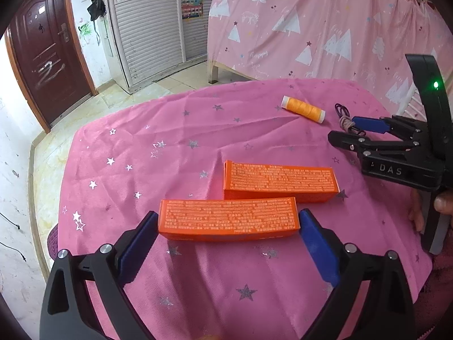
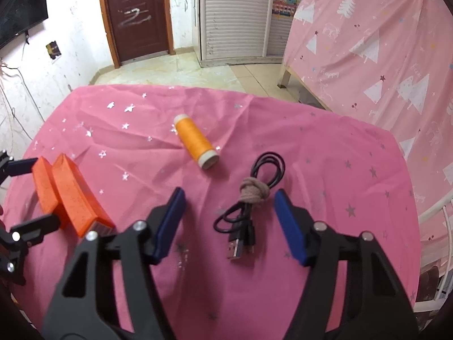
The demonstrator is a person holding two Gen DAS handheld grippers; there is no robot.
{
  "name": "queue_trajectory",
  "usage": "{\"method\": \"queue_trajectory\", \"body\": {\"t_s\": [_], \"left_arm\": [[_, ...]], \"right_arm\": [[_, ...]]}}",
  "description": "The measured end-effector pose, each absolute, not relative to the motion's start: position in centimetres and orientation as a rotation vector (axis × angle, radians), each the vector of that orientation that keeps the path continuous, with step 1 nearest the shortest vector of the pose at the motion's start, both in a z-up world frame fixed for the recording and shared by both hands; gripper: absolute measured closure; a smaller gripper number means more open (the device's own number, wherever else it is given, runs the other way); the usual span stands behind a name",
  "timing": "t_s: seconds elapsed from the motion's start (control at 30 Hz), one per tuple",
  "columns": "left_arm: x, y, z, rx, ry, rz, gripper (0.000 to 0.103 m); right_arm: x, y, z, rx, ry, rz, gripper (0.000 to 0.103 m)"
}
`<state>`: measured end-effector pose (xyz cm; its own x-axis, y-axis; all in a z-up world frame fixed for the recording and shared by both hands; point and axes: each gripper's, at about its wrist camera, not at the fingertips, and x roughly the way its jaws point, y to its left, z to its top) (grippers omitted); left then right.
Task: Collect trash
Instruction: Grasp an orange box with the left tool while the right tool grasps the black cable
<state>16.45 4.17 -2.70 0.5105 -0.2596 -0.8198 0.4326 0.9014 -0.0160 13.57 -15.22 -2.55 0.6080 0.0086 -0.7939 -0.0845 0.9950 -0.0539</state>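
Two orange boxes lie on the pink star cloth. The near box sits between the blue pads of my left gripper, whose jaws stand wide at the box's two ends; whether the pads touch it is unclear. The far box lies just behind. My right gripper is open above a coiled black USB cable tied with a beige band. An orange thread spool lies beyond it. In the left wrist view the right gripper shows at the right, by the cable and spool.
The table cloth ends at a rounded edge with tiled floor beyond. A pink tree-print curtain hangs at the right. A brown door and a white shutter cabinet stand at the back.
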Motion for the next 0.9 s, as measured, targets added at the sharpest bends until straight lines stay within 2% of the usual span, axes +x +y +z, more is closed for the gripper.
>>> {"method": "queue_trajectory", "body": {"t_s": [0.2,0.27,0.43,0.53,0.9], "left_arm": [[16.7,3.6,-3.6,0.195,0.955,-0.409,0.013],[16.7,3.6,-3.6,0.199,0.946,-0.4,0.018],[16.5,3.6,-3.5,0.195,0.938,-0.402,0.019],[16.1,3.7,-3.4,0.187,0.937,-0.412,0.019],[14.9,4.3,-1.5,0.162,0.901,-0.402,0.019]], "right_arm": [[13.6,-15.2,-2.6,-0.09,0.916,0.051,0.052],[13.6,-15.3,-2.6,-0.085,0.916,0.054,0.057],[13.5,-15.7,-2.6,-0.083,0.914,0.048,0.08],[13.3,-15.9,-2.5,-0.081,0.913,0.048,0.083],[12.4,-17.7,-1.5,-0.064,0.879,0.041,0.084]]}}
